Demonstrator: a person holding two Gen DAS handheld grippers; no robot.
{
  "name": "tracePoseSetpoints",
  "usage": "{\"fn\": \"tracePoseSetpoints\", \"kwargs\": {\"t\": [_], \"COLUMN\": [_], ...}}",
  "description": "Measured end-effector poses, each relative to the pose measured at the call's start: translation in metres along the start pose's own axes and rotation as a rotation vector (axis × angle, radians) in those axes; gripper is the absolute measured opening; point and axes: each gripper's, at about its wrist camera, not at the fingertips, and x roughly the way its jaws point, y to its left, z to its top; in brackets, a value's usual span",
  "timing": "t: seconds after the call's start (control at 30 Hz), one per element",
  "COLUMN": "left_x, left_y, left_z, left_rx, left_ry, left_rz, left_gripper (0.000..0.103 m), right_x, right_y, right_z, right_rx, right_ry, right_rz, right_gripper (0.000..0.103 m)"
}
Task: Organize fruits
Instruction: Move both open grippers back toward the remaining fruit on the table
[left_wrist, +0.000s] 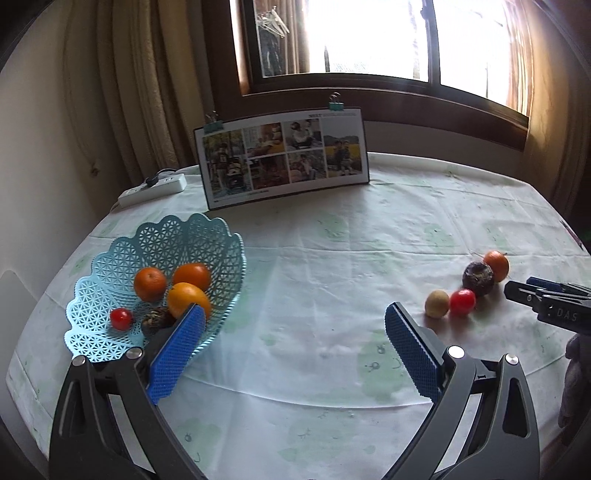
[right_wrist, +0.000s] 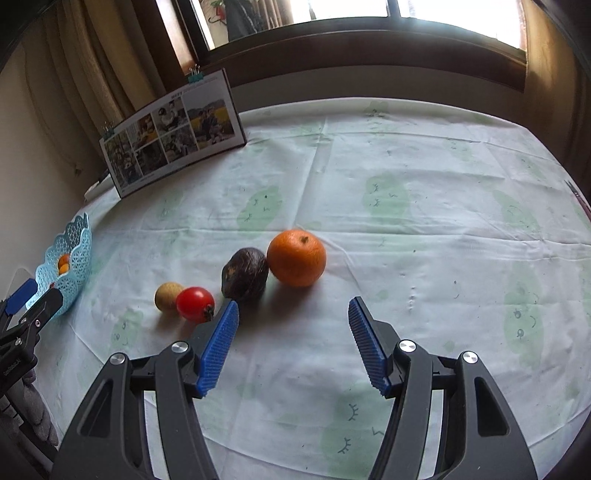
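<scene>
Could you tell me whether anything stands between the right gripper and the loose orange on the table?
Nothing visible does: the right gripper is open, with bare tablecloth up to the orange. The dark fruit touches the orange's left side.

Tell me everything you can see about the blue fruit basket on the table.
The blue basket is a light-blue, plastic-looking bowl with an open lattice wall and a scalloped rim. It sits upright on the tablecloth near the table's left edge, in front of the power strip. Inside lie three oranges, a small red tomato and a dark fruit. The left gripper hangs open beside it; contact cannot be told.
</scene>
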Motion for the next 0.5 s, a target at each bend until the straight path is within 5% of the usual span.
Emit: {"fn": "tracePoseSetpoints", "kwargs": {"t": [0.5], "left_x": [0.006], "left_y": [-0.007], "left_z": [-0.002], "left_rx": [0.016], "left_ry": [0.018], "left_rz": [-0.004], "left_gripper": [0.099], "right_x": [0.025], "right_y": [0.039], "right_z": [0.0], "right_rx": [-0.129], "right_ry": [0.069], "right_rz": [-0.022], "right_gripper": [0.069]}}
